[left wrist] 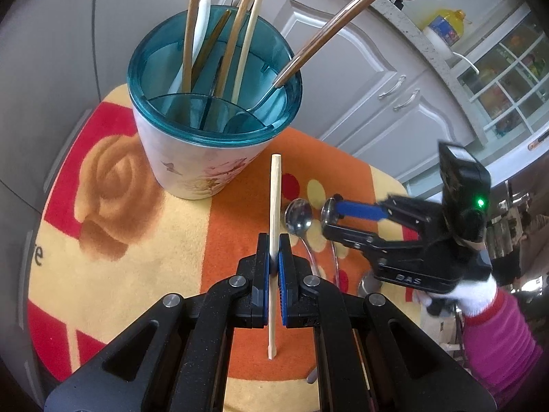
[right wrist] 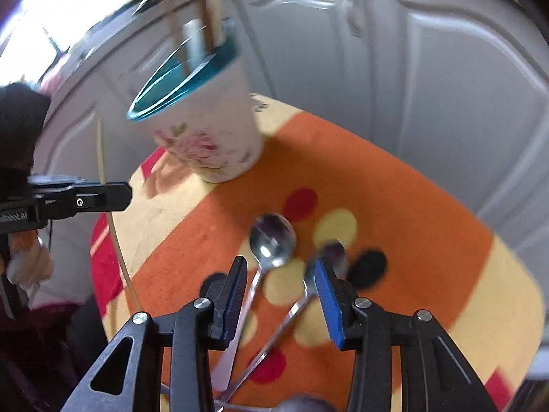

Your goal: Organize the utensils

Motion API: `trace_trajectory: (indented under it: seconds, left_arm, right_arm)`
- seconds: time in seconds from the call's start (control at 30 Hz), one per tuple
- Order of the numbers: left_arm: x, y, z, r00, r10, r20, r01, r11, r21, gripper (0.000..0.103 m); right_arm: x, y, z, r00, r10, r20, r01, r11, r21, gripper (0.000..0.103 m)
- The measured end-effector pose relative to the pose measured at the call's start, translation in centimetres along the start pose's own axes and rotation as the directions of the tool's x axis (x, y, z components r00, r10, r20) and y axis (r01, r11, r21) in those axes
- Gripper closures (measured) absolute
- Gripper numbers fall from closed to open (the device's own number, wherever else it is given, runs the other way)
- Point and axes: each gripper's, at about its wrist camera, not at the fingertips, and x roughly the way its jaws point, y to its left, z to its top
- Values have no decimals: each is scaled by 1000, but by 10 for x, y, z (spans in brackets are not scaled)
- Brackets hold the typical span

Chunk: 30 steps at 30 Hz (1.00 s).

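Observation:
My left gripper (left wrist: pixel 274 242) is shut on a pale bamboo chopstick (left wrist: pixel 275 189), which stands up between the pads in front of the utensil holder (left wrist: pixel 192 158). The holder is a flowered cup with a teal rim, holding several wooden-handled utensils and chopsticks. Two metal spoons (left wrist: pixel 298 218) lie side by side on the orange cloth just right of the chopstick. My right gripper (right wrist: pixel 281 271) hovers over them, jaws open, with the left spoon (right wrist: pixel 272 238) and the blurred right spoon (right wrist: pixel 334 252) lying between and beneath its fingers. The pads press on neither. The left gripper (right wrist: pixel 103 199) shows at the left edge.
An orange, yellow and red cloth (left wrist: pixel 137 257) covers a small table with rounded edges. Grey cabinet doors (left wrist: pixel 360 79) stand close behind it. More metal utensils (right wrist: pixel 302 405) lie near the front edge. A gloved hand with a pink sleeve (left wrist: pixel 497 326) holds the right gripper.

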Motion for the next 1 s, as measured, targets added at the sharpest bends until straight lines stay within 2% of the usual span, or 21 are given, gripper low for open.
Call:
trace_trajectory:
  seconds: [0.07, 0.17, 0.27, 0.33, 0.4, 0.47, 0.53, 0.73, 1.0]
  left_arm:
    - [1, 1, 1, 1000, 1, -3, -1, 1000, -2, 100]
    - [2, 1, 3, 1000, 4, -12, -4, 1000, -9, 100]
    - [4, 2, 6, 1000, 6, -17, -7, 1000, -18, 100]
    - [5, 3, 9, 1000, 10, -21, -10, 1000, -23, 100]
    - [8, 4, 11, 1000, 14, -26, -15, 999, -30, 100]
    - [9, 5, 13, 999, 16, -29, -17, 999, -33, 100]
    - [11, 4, 14, 999, 18, -32, -19, 999, -32, 100]
    - [9, 3, 18, 999, 17, -28, -17, 1000, -20, 100]
    - [-13, -4, 18, 1000, -12, 22, 12, 1000, 3, 100]
  right_arm:
    - [10, 2, 11, 1000, -10, -29, 8, 997, -72, 63]
    - [23, -6, 21, 997, 14, -82, -23, 993, -112, 63]
    - [40, -10, 27, 986, 88, -138, -106, 986, -130, 63]
    - [50, -10, 28, 976, 124, -180, -152, 977, -149, 75]
    - [51, -12, 30, 972, 149, -179, -177, 973, -151, 92]
    - [50, -20, 31, 964, 197, -181, -218, 971, -102, 97]
    - [47, -20, 27, 962, 207, -181, -228, 968, -107, 98]
    - [23, -25, 9, 974, 189, -121, -197, 979, -58, 100]
    - [-31, -1, 3, 996, 90, -1, -90, 994, -61, 100]
